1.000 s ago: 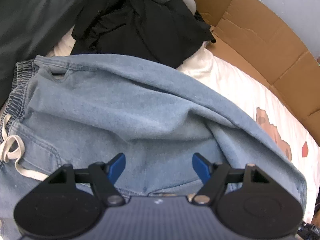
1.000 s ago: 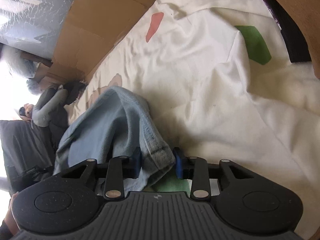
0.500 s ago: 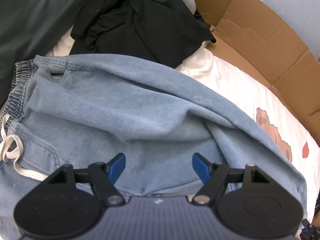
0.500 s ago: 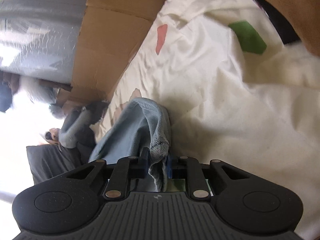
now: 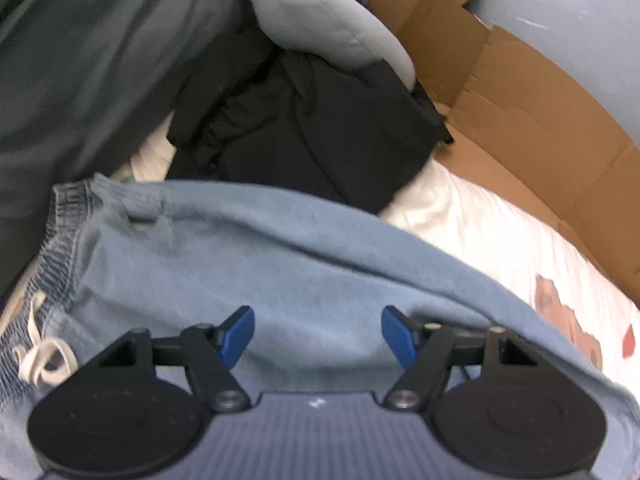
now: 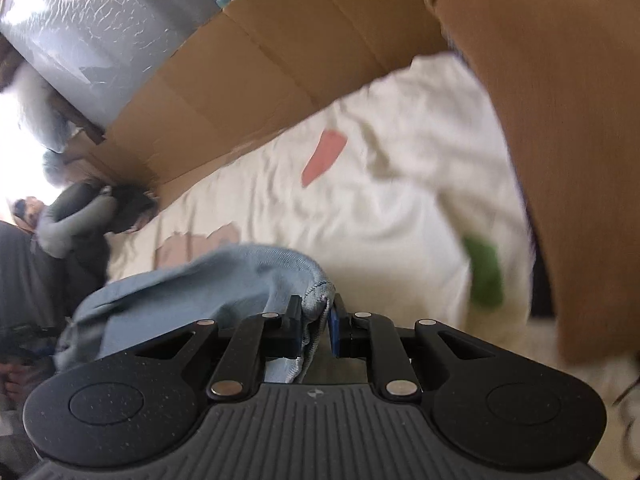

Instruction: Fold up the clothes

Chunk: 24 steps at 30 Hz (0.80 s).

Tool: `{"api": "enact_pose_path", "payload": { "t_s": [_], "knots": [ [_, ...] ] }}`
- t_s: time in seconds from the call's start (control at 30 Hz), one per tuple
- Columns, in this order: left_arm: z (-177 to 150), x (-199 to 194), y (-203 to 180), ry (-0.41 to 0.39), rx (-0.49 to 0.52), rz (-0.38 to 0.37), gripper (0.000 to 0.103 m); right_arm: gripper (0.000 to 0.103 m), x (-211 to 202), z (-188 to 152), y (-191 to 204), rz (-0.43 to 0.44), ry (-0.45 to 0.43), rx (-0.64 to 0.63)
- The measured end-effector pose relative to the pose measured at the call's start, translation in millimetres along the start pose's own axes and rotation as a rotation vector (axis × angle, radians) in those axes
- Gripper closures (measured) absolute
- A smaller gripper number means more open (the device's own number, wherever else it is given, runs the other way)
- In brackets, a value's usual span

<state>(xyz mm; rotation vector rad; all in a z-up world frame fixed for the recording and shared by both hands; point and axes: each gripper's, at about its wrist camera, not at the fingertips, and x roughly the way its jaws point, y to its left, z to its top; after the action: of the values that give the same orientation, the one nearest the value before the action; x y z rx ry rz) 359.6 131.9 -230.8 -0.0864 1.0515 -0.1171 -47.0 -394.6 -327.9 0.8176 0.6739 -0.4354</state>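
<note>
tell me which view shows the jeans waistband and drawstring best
The left wrist view: the elastic waistband and white drawstring of the jeans lie at its left edge. The right wrist view shows only the hem end, pinched in the right tool.

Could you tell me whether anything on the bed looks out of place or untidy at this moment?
Yes: behind the light blue jeans, a black garment lies crumpled in a heap, unfolded, partly under a grey pillow. The jeans are rumpled too, with the right gripper pinching their hem and the left gripper open above them.
</note>
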Motion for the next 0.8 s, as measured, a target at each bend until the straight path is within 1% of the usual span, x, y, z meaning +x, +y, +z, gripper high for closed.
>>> {"api": "enact_pose_path", "payload": {
  "t_s": [0.07, 0.1, 0.17, 0.3, 0.53, 0.67, 0.8],
  "knots": [
    [5, 5, 5, -0.015, -0.015, -0.025, 0.036, 0.092, 1, 12, 2, -0.036, -0.014, -0.029],
    [6, 8, 8, -0.025, -0.025, -0.039, 0.036, 0.092, 1, 18, 3, -0.050, -0.018, -0.047],
    [9, 13, 13, -0.033, -0.044, -0.044, 0.036, 0.093, 2, 28, 7, -0.077, -0.024, -0.086],
    [14, 26, 23, -0.022, -0.093, -0.059, 0.036, 0.093, 3, 45, 18, -0.120, -0.036, -0.152],
    [27, 44, 49, -0.062, -0.242, -0.078, 0.038, 0.093, 10, 78, 34, -0.177, -0.075, -0.213],
    [33, 57, 64, -0.059, -0.345, -0.094, 0.038, 0.093, 15, 94, 47, -0.199, -0.087, -0.259],
    [34, 70, 70, -0.041, -0.398, -0.106, 0.038, 0.093, 23, 106, 51, -0.223, -0.101, -0.272]
  ]
}}
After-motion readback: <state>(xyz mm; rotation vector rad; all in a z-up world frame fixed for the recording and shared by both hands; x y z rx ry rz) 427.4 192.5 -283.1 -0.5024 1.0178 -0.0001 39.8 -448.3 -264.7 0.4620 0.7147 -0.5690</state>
